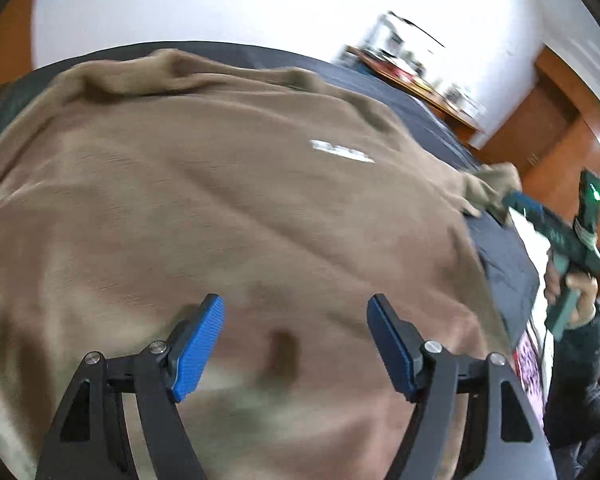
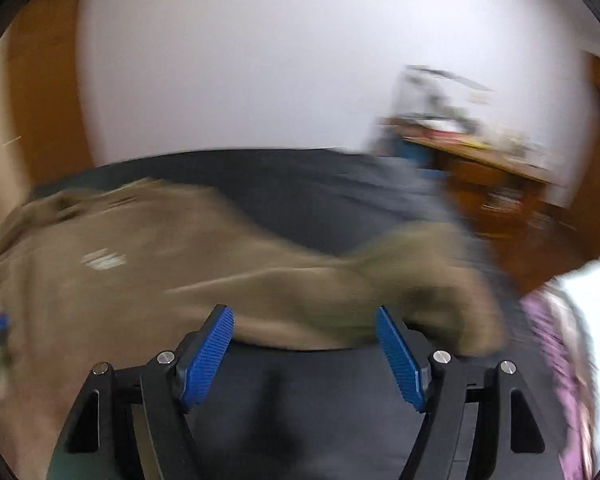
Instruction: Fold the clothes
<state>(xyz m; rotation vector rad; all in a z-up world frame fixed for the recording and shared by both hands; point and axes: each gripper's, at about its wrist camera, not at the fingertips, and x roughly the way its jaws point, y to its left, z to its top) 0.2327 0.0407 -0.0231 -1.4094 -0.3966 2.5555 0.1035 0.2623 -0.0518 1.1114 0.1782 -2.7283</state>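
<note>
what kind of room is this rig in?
Probably a bedroom at home. A brown garment lies spread on what looks like a bed with a dark grey cover, a cluttered wooden desk stands by a white wall, and wooden doors are behind.

Under my left gripper (image 1: 296,344), whose ribbed blue plastic pads (image 1: 198,348) sit on matt black arms with bright metal pins, I see a brown garment (image 1: 220,200) of soft matt knit on smooth dark bedsheet (image 1: 504,256); glossy wooden desk (image 2: 496,168).
</note>
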